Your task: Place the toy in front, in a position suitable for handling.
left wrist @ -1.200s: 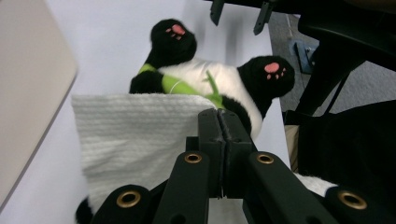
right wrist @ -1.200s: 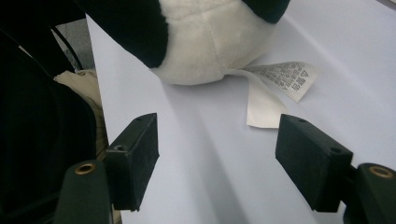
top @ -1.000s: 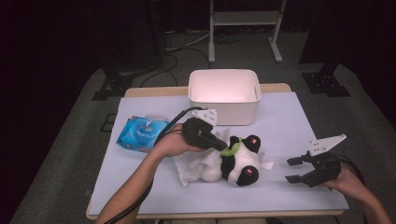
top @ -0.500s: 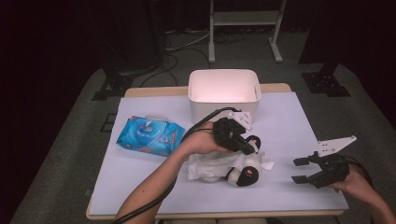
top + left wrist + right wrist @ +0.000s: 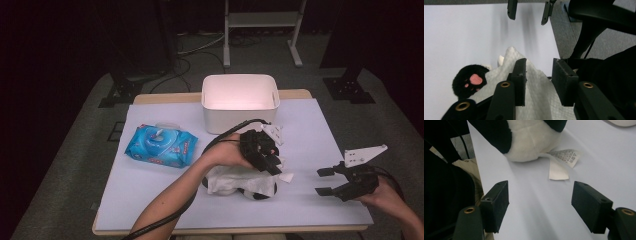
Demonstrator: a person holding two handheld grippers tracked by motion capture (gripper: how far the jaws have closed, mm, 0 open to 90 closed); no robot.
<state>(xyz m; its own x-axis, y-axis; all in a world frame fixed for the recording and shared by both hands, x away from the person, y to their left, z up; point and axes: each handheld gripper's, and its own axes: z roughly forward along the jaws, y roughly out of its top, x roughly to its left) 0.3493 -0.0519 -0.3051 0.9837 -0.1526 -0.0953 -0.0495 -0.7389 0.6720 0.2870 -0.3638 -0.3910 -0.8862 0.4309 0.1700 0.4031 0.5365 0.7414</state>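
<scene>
- High view: the left gripper (image 5: 272,165) sits over a white wipe (image 5: 235,181) that is draped across a black-and-white plush toy (image 5: 257,192) near the middle of the table (image 5: 150,200). A blue wipes pack (image 5: 161,146) lies well to the left, and a white bin (image 5: 240,102) stands at the table's far edge. The right gripper (image 5: 325,182) hovers near the right edge, well apart from the toy, jaws spread with nothing between them.
- Left gripper view: the jaws have just been opening and now stand a little apart above the wipe (image 5: 536,95); the cloth runs under the gap, and the pads do not seem to press it, though the angle is poor. A black paw with pink pads (image 5: 471,80) pokes out at the left.
- Right gripper view: the jaws stand wide over bare table, with the toy's white rump (image 5: 529,142) and its sewn-in label (image 5: 564,157) beyond them.
</scene>
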